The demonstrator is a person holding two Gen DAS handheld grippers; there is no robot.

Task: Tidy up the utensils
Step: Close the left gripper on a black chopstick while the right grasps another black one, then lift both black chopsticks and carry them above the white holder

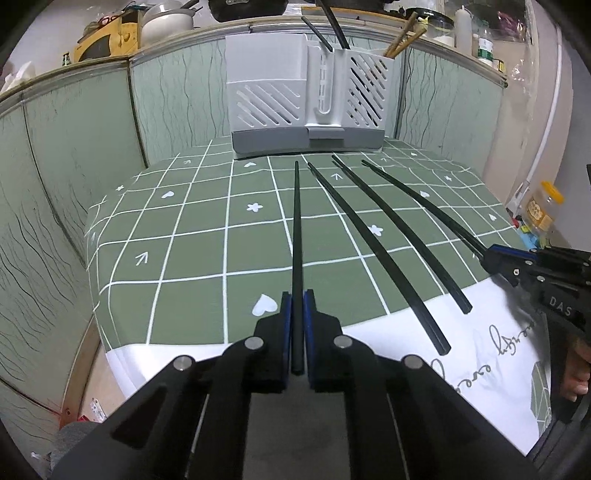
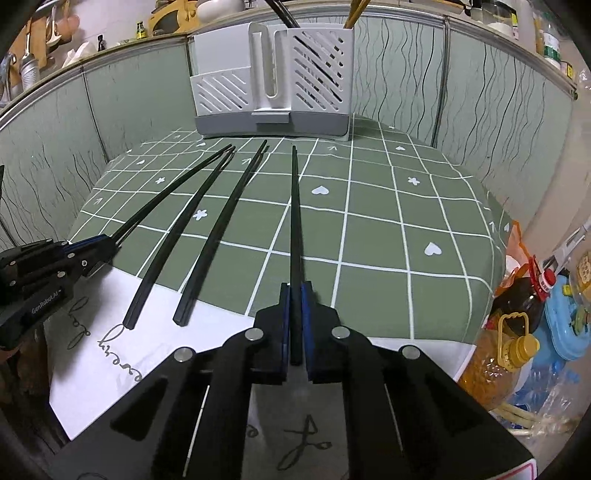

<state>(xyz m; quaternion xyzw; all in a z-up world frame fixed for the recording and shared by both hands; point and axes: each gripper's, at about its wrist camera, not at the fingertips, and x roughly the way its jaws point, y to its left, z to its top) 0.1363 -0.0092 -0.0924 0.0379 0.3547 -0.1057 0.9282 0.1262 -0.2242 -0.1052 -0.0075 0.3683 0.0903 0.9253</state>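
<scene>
My left gripper (image 1: 297, 299) is shut on a black chopstick (image 1: 296, 229) that points toward the grey utensil holder (image 1: 306, 99) at the table's far end. My right gripper (image 2: 294, 290) is shut on another black chopstick (image 2: 294, 206); it also shows at the right of the left wrist view (image 1: 487, 254). Two more black chopsticks (image 1: 373, 243) (image 1: 406, 236) lie loose on the green checked cloth between the grippers. The holder has black and wooden chopsticks (image 1: 397, 40) standing in its right compartment. The left gripper shows at the left of the right wrist view (image 2: 107, 243).
A green panelled wall (image 1: 74, 155) surrounds the table on the left and back. Pots and jars (image 1: 166, 22) stand on the ledge above. Oil bottles (image 2: 517, 325) and bags stand off the table's right edge. A white printed strip of cloth (image 2: 110, 354) covers the near edge.
</scene>
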